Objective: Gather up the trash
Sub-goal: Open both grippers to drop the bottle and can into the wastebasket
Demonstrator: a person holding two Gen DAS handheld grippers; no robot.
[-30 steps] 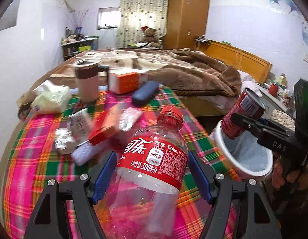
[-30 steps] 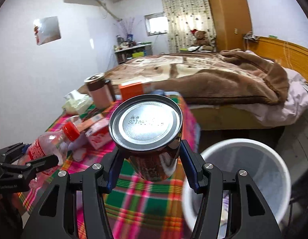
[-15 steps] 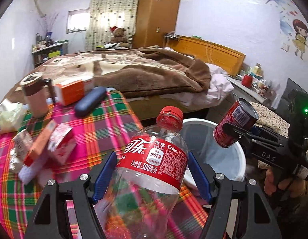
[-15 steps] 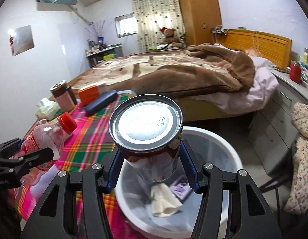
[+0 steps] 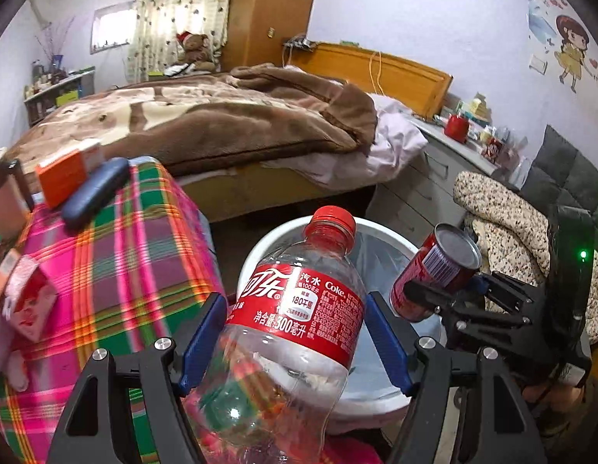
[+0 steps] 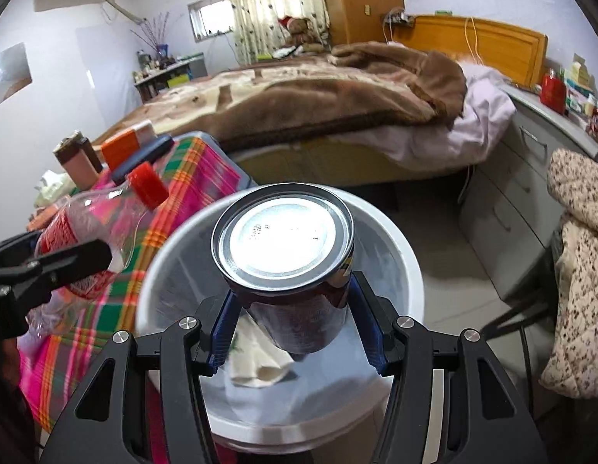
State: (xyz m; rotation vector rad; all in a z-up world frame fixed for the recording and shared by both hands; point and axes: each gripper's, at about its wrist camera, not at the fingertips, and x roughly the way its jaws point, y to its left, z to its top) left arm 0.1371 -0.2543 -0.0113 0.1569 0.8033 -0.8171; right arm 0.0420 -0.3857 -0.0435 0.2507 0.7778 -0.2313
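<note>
Right wrist view: right gripper [image 6: 295, 321] clamps a can [image 6: 289, 266] above the bin [image 6: 409, 270]; left gripper [image 5: 295, 340] grips a bottle [image 5: 295, 309]. Centre each before releasing.

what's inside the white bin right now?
In the right wrist view, the white bin holds a clear liner and a crumpled pale paper. The can, gripped by the right hand-held gripper above the opening, hides the rest of the bottom.

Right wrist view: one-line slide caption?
Right hand-held gripper holds a drink can over the white trash bin; left hand-held gripper brings a plastic bottle alongside.
</note>
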